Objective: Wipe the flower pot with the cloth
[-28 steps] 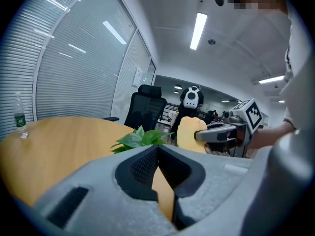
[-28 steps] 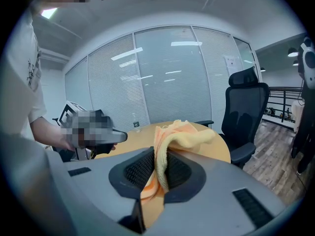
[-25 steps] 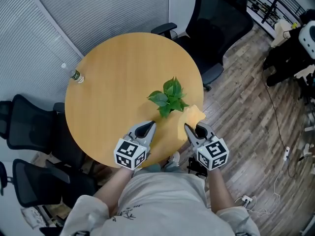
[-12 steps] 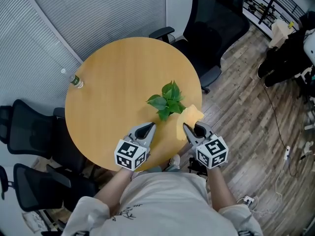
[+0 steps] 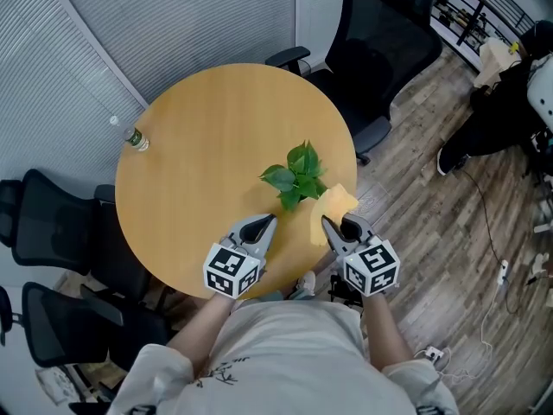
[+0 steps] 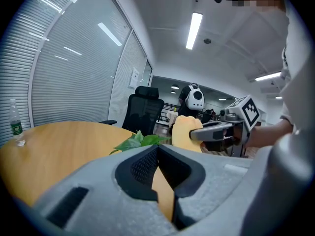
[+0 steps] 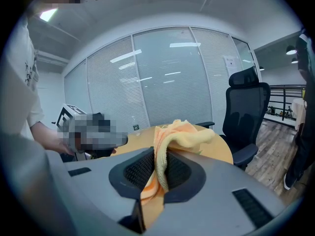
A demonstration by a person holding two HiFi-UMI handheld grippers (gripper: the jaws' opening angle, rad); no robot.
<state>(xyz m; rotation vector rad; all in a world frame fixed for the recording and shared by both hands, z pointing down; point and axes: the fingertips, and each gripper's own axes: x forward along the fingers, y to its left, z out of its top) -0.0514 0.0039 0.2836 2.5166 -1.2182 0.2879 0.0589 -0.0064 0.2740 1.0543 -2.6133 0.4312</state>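
A small green leafy plant (image 5: 296,174) stands on the round wooden table (image 5: 207,145) near its right front edge; leaves hide its pot from above. The yellow cloth (image 5: 334,207) hangs just right of the plant, pinched in my right gripper (image 5: 332,226), whose jaws are shut on it. In the right gripper view the cloth (image 7: 172,136) folds up out of the closed jaws. My left gripper (image 5: 263,224) hovers over the table's front edge, left of the plant, shut and empty. From the left gripper view the leaves (image 6: 140,141) and the cloth (image 6: 184,133) show ahead.
A clear plastic bottle (image 5: 131,134) stands at the table's far left edge. Black office chairs stand behind the table (image 5: 384,33) and at the left (image 5: 47,223). Wood floor with cables (image 5: 492,232) lies to the right. Blinds cover the glass wall (image 5: 173,15).
Both grippers and the cloth keep their places. Only the head view shifts slightly, and a person's foot at the far right has moved.
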